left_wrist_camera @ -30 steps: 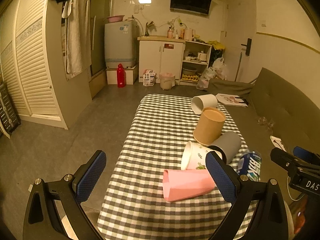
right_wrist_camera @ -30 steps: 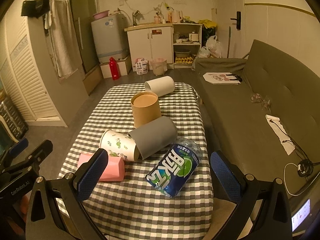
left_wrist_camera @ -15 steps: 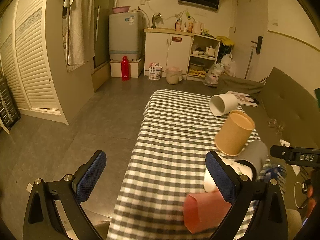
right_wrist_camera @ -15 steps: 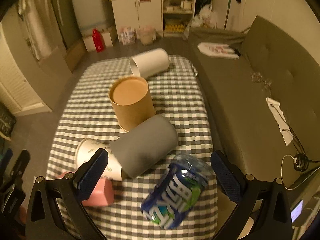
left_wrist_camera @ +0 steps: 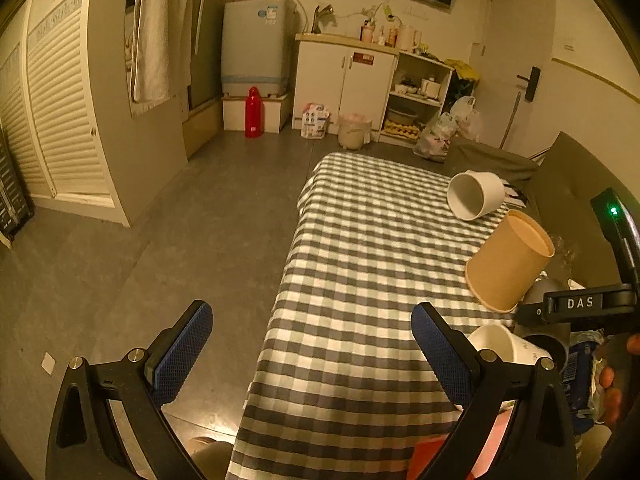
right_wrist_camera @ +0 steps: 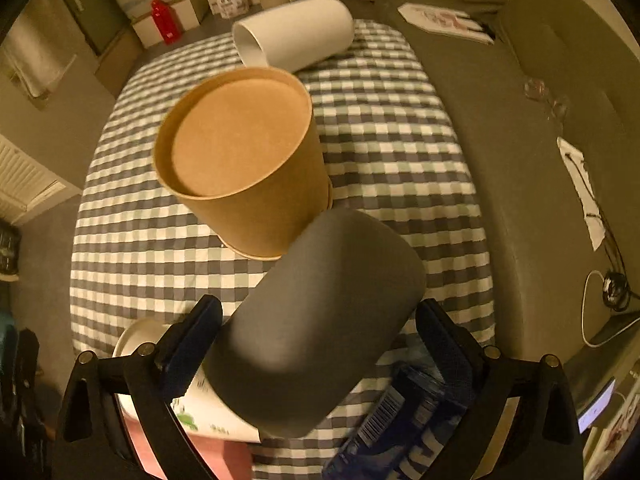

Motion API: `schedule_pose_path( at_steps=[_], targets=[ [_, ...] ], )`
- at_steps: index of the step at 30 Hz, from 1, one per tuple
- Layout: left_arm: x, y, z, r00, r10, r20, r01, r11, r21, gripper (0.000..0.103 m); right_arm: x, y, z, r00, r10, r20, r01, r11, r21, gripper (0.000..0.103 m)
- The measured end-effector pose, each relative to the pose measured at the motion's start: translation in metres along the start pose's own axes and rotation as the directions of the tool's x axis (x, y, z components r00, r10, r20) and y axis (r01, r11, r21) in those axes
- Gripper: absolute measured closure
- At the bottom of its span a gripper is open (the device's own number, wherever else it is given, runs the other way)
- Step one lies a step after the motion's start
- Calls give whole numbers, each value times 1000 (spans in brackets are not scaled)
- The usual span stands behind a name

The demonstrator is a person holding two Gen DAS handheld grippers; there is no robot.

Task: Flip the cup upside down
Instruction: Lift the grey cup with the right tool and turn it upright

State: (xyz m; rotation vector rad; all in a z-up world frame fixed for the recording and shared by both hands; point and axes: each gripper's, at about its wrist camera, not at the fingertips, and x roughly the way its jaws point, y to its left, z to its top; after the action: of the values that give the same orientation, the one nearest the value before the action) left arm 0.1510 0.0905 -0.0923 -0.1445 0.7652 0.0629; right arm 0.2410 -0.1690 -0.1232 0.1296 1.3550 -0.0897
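A grey cup [right_wrist_camera: 320, 320] lies on its side on the checked table [right_wrist_camera: 400, 140], between the open fingers of my right gripper [right_wrist_camera: 316, 340], which do not touch it. A brown paper cup [right_wrist_camera: 248, 160] stands upside down just beyond it; it also shows in the left wrist view [left_wrist_camera: 508, 260]. A white cup [right_wrist_camera: 296, 36] lies on its side at the far end. A white printed cup [right_wrist_camera: 200, 412] and a pink cup [right_wrist_camera: 188, 460] lie under the grey one. My left gripper [left_wrist_camera: 312, 344] is open and empty over the table's left edge.
A blue bottle [right_wrist_camera: 400, 420] lies by the right finger. A grey sofa [right_wrist_camera: 540, 160] runs along the table's right side. Open floor [left_wrist_camera: 160, 240] lies left of the table. The right gripper's body [left_wrist_camera: 580, 304] shows at the right of the left wrist view.
My right gripper has moved forward and down until the grey cup lies between its fingers. My left gripper has swung left, so the cups now sit at its right edge.
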Motion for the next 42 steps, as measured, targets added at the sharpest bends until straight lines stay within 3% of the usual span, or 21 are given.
schedule_pose_path(
  at_steps=[5,9,18,23,34,38,42],
  targets=[
    [1,4,-3,1000,0,-6,0,1000,-7,1,17,-1,9,998,20,-54,-19,999,31,6],
    [-5,5,-3,1000,6,0,-6,1000,-8,1,27,-14,16,993,98,-61,-93,992,90,21],
    [-39,-2,7,999,18,43,-18,1000,3,1,-29,-36,-1,983,171,68,-175,982,64,32],
    [-69,-10,7,997,24,69,-25,1000,10,1,-66,-36,-18,969,211,128,-217,975,36,32],
    [-137,-41,-14,991,44,123,-50,998,42,1,-154,-40,-97,908,299,292,-280,954,-105,32],
    [-151,-54,-29,991,39,126,-48,997,68,1,-160,-42,-133,900,319,297,-287,947,-147,32],
    [-154,-60,-48,993,54,109,-66,992,107,0,-143,-42,-159,906,321,276,-285,944,-165,32]
  ],
)
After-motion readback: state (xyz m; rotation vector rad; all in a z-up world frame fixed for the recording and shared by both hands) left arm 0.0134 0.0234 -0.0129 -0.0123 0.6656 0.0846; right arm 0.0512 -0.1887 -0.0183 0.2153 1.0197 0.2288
